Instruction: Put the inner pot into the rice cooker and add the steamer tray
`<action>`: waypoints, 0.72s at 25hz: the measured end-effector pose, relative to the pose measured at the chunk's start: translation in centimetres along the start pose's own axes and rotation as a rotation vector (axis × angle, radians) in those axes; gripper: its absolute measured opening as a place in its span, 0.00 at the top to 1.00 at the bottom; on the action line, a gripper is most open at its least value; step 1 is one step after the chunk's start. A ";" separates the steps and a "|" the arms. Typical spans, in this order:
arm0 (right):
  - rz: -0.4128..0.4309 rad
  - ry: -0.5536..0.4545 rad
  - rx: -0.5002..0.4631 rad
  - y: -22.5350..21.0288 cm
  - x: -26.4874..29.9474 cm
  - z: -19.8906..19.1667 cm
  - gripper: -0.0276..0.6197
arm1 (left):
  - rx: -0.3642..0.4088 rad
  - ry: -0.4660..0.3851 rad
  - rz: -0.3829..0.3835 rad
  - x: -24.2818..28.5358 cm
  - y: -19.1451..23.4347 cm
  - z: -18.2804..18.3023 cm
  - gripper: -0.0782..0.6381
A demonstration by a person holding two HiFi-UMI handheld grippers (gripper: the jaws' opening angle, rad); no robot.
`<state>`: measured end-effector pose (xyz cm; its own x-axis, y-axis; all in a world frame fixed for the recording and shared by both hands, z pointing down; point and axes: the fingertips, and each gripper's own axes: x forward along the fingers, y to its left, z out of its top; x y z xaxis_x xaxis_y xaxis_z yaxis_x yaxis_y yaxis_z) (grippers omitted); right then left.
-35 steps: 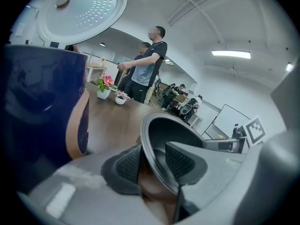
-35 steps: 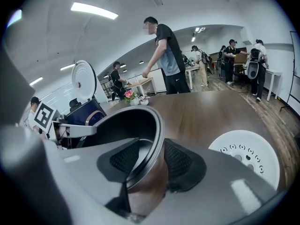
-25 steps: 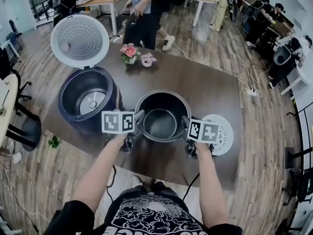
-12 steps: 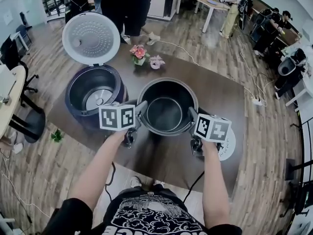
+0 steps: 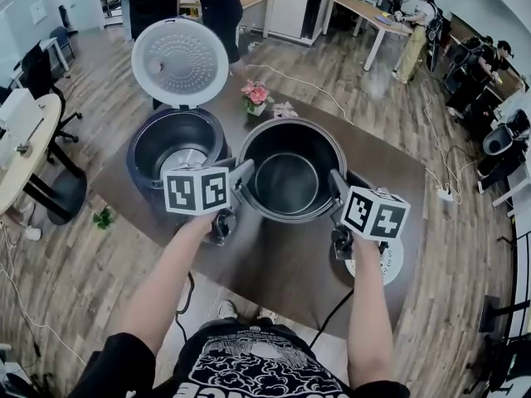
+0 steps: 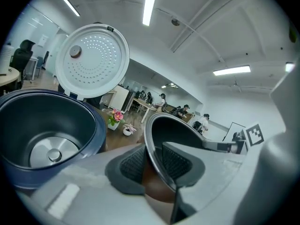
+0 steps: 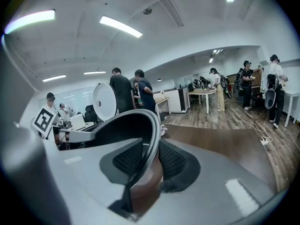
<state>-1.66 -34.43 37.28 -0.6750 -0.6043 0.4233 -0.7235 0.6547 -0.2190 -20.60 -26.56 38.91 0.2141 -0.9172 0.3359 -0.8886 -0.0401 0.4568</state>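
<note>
The dark metal inner pot (image 5: 286, 181) hangs above the brown table, gripped at opposite sides of its rim. My left gripper (image 5: 242, 174) is shut on the left rim, and in the left gripper view the rim (image 6: 157, 139) runs between the ribbed pads (image 6: 133, 165). My right gripper (image 5: 337, 187) is shut on the right rim (image 7: 149, 125). The dark blue rice cooker (image 5: 178, 143) stands just left of the pot with its white lid (image 5: 180, 62) raised. The white steamer tray (image 5: 392, 262) lies flat on the table, partly hidden under my right hand.
A small pot of pink flowers (image 5: 255, 96) and a pale ornament (image 5: 284, 109) sit at the table's far edge (image 5: 373, 152). People stand behind the table near other desks. A cable runs across the wooden floor on the right.
Both grippers have lifted the inner pot off the table, so it sits higher and closer to the head camera. The grip on the rim is unchanged.
</note>
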 end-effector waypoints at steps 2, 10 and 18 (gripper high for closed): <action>0.017 -0.016 -0.005 0.4 -0.1 0.8 0.79 | -0.005 -0.018 0.005 -0.5 -0.2 0.5 0.73; 0.105 -0.091 -0.050 3.1 0.2 4.6 0.80 | -0.012 -0.113 0.052 -3.2 0.0 3.5 0.73; 0.199 -0.156 -0.110 6.2 1.3 8.2 0.80 | 0.016 -0.212 0.130 -6.2 0.7 7.0 0.73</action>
<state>-8.22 -34.85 29.24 -0.8227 -0.5157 0.2392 -0.5599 0.8078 -0.1843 -25.35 -23.62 31.36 0.0094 -0.9777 0.2099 -0.9100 0.0787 0.4072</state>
